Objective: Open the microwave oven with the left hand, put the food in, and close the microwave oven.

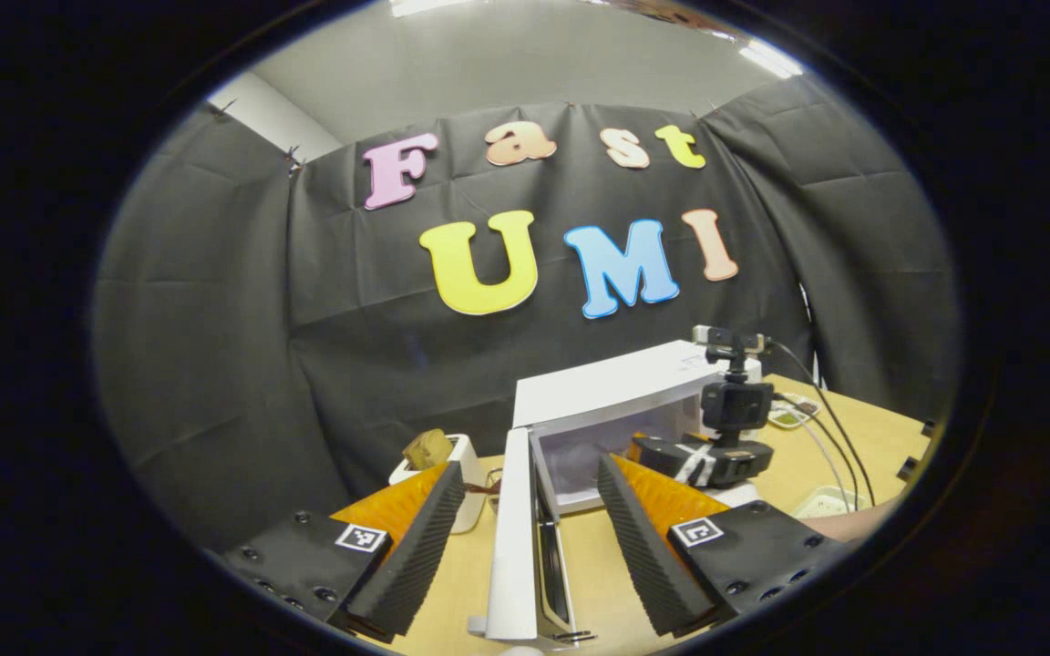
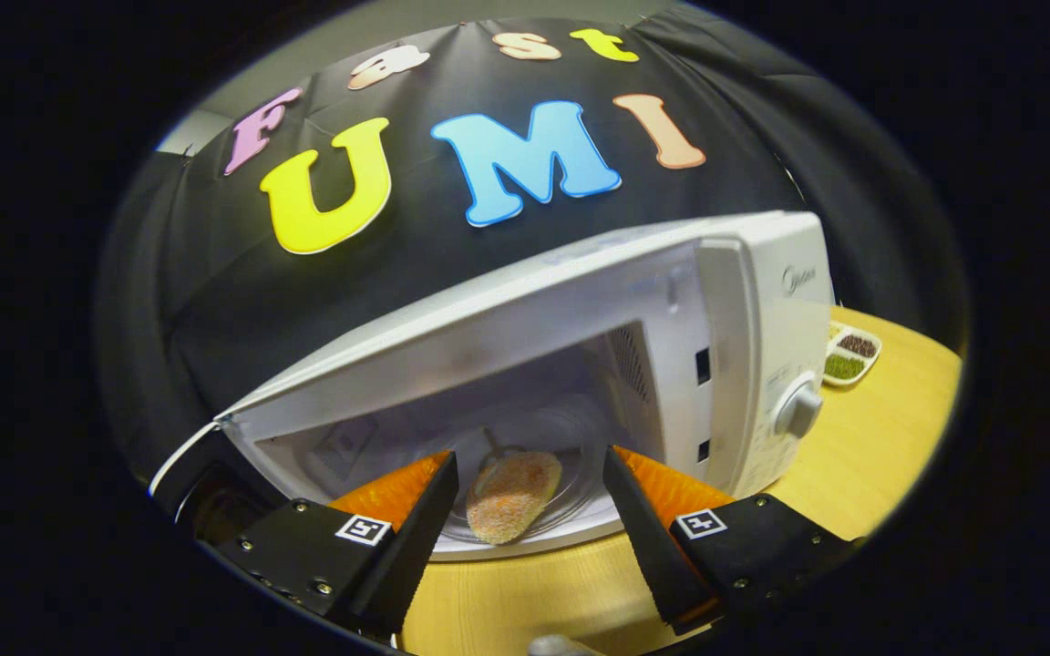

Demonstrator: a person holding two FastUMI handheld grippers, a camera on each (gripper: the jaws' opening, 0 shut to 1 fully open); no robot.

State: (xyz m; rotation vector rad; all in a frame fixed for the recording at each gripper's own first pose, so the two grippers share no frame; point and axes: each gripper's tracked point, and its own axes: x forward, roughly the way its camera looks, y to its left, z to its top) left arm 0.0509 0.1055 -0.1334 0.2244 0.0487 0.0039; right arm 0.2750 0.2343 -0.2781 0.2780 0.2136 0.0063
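Wooden table point(image 2: 890, 437); divided white dish point(image 2: 847, 355) holding green and dark fillings; white toaster point(image 1: 463, 474) with bread point(image 1: 427, 448); cables point(image 1: 830, 428).

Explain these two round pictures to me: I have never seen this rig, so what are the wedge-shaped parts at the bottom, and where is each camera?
Each camera rides on a tool that a person holds, looking along its two fingers. The left gripper view shows the left hand-held gripper, open around the edge of the swung-open microwave door, not pressing on it; farther off is the right hand-held gripper at the oven's mouth. The right gripper view shows that gripper open in front of the microwave, with the food, a breaded piece, lying free on the glass plate inside. All stands on a wooden table. Nothing is held.
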